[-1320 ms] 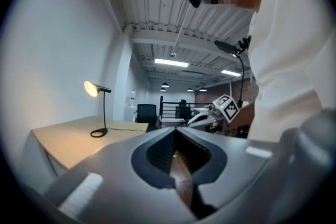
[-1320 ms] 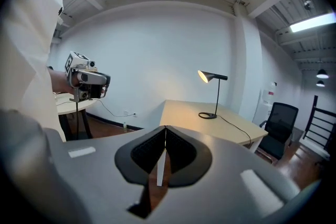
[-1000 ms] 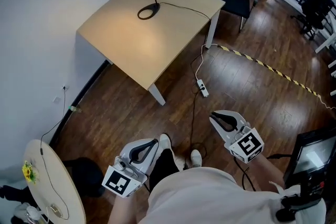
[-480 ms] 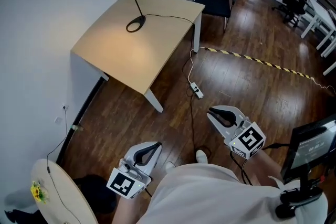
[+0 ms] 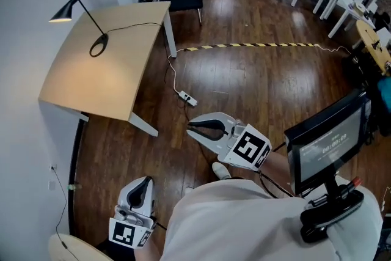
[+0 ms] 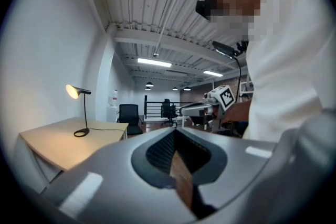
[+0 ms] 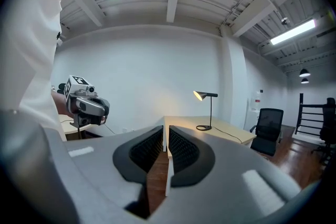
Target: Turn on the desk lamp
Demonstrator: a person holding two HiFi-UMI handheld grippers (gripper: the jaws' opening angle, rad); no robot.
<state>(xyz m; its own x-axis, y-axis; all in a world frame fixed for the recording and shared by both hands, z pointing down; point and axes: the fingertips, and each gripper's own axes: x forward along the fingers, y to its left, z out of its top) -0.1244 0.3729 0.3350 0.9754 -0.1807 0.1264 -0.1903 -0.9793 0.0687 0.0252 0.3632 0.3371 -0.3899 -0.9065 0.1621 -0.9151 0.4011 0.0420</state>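
Far beyond the right gripper [image 5: 190, 129], a wooden desk [image 5: 104, 79] on the plank floor [image 5: 256, 88] bears a lit desk lamp [image 5: 63, 15].

The head view is taken from above the person and is aimed steeply down at the floor, with the desk [image 5: 104, 79] and desk lamp [image 5: 63, 14] seen well apart at upper left. The left gripper view is taken low, along that gripper's jaws and across the room, and the right gripper [image 6: 185, 109] is caught near mid-frame. The right gripper view is aimed toward the wall, and the left gripper [image 7: 88, 105] is caught at left. The desk and desk lamp are shared by all three views, far off in each.
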